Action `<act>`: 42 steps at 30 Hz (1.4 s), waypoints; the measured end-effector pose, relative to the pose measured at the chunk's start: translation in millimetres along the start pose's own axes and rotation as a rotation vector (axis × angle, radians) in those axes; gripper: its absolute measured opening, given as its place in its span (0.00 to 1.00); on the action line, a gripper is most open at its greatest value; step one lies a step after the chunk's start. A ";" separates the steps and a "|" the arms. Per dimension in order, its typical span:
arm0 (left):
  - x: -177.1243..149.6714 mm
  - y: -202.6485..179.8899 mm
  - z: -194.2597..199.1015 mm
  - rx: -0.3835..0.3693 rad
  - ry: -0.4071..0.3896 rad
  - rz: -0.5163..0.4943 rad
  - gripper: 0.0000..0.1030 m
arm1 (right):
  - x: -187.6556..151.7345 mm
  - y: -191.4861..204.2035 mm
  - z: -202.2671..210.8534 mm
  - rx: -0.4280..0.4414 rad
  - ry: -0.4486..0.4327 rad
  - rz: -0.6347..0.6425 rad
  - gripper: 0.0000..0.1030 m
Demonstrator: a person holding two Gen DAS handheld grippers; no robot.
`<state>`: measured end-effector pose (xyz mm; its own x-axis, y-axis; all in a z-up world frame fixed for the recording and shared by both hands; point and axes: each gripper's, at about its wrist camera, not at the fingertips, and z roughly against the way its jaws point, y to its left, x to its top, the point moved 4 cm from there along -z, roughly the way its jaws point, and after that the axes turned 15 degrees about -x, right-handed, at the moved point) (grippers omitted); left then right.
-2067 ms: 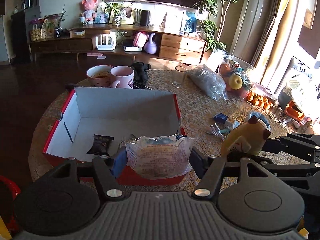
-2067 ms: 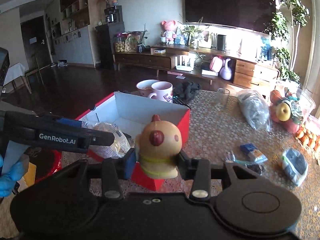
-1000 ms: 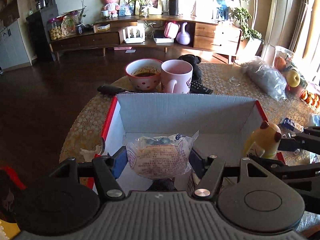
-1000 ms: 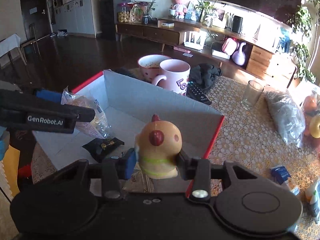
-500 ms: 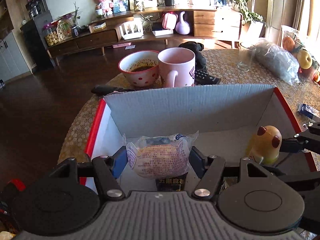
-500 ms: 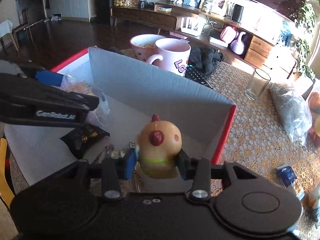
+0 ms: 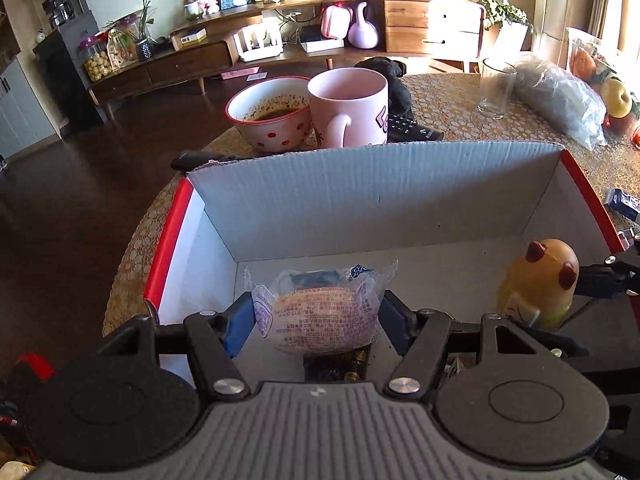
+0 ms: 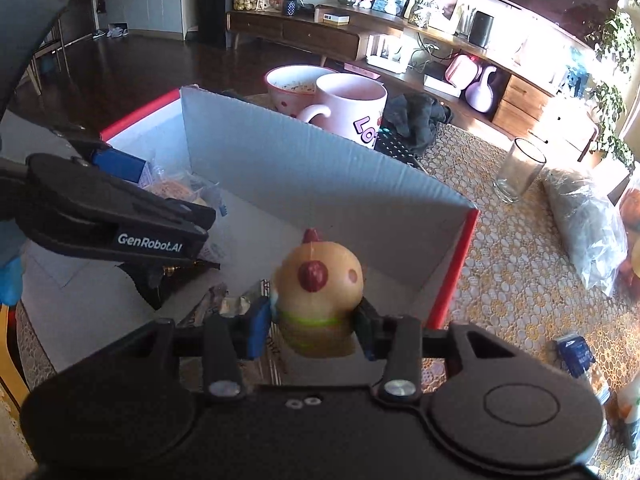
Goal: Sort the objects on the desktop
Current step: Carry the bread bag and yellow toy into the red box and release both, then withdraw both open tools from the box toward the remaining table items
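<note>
Left wrist view: my left fingers (image 7: 316,316) are clamped on a crinkly clear-wrapped round bun (image 7: 320,316), held low inside the red-edged corrugated cardboard box (image 7: 360,200). My right fingers (image 8: 316,324) have just been easing apart, yet the smooth, rounded yellow chick toy (image 8: 320,292) sits between their pads, touching both, over the box's right end. Behind the box wall, on the lace-covered surface (image 8: 500,280), stand a glossy pink mug (image 7: 348,106) and a dotted bowl (image 7: 272,116).
</note>
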<state>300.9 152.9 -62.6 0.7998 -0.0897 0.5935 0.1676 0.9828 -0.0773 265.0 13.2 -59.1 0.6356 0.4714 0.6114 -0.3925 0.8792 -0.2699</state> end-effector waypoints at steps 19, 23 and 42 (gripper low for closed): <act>-8.9 -8.5 42.3 -0.018 -0.018 0.027 0.78 | -11.9 -21.5 46.5 0.046 -0.066 -0.046 0.59; -12.2 -18.4 58.2 -0.024 -0.026 0.016 0.78 | -14.3 -28.8 62.3 0.059 -0.078 -0.069 0.59; -33.8 -77.6 128.7 -0.068 -0.097 -0.020 0.78 | -52.0 -63.5 143.1 0.098 -0.161 -0.153 0.59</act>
<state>186.6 100.4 26.4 0.7367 -0.0894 0.6703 0.2240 0.9675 -0.1171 161.7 -76.9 32.6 0.5814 0.3095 0.7524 -0.3675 0.9250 -0.0965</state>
